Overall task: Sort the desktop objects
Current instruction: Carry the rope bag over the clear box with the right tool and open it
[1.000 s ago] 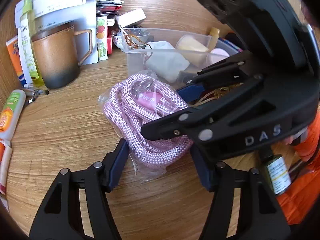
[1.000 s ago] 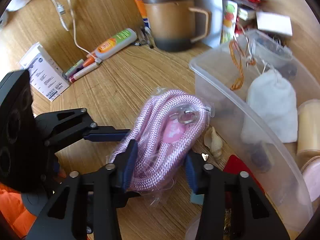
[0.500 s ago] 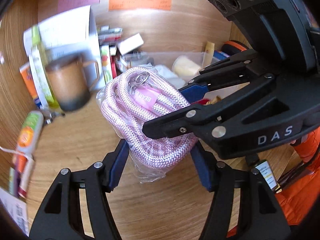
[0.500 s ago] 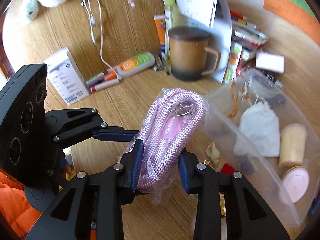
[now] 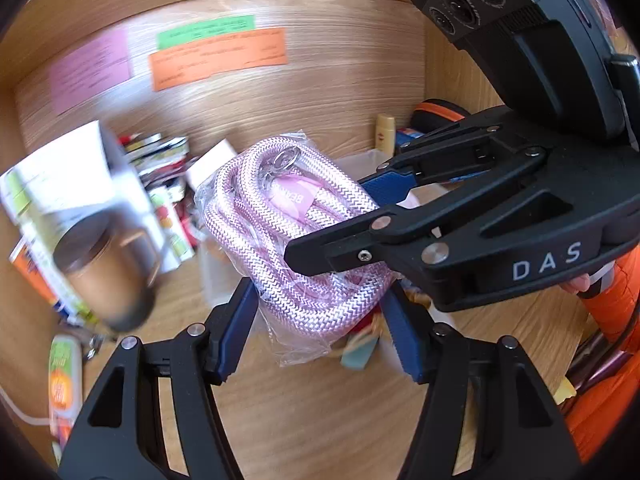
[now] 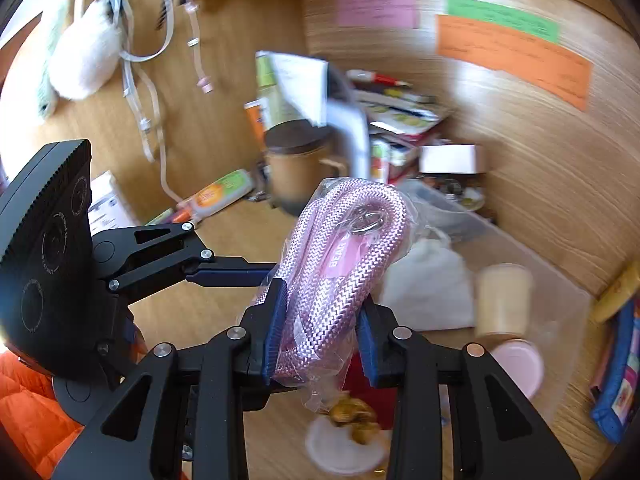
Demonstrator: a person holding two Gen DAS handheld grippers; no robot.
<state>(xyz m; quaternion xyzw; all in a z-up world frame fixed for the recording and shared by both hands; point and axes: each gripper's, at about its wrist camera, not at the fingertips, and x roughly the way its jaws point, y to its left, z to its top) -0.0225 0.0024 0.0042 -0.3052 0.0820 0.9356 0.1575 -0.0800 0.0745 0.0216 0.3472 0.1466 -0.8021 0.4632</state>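
Note:
A coil of pink braided rope [image 5: 296,232] in a clear plastic bag hangs in the air above the wooden desk [image 5: 320,412]. My left gripper [image 5: 320,320] is shut on the coil's lower end, a blue pad against each side. My right gripper [image 5: 332,220] comes in from the right and clamps the same coil across its middle. In the right wrist view the rope [image 6: 352,252] stands up between the right gripper's [image 6: 320,320] pads, squeezed narrow. One finger [image 6: 232,274] of the left gripper reaches the bag from the left; its other finger is hidden behind the rope.
A clear plastic bin [image 6: 560,292] at the right holds a white pouch [image 6: 424,288], a cream cup [image 6: 504,300] and a pink lid [image 6: 520,364]. A brown mug [image 6: 296,168], papers and a tube [image 6: 220,198] lie behind. The wooden back wall [image 6: 520,140] is close.
The rope coil lay on the desk; now both grippers have risen together with it. The right jaws have squeezed it narrower. The view has tilted up toward the back wall.

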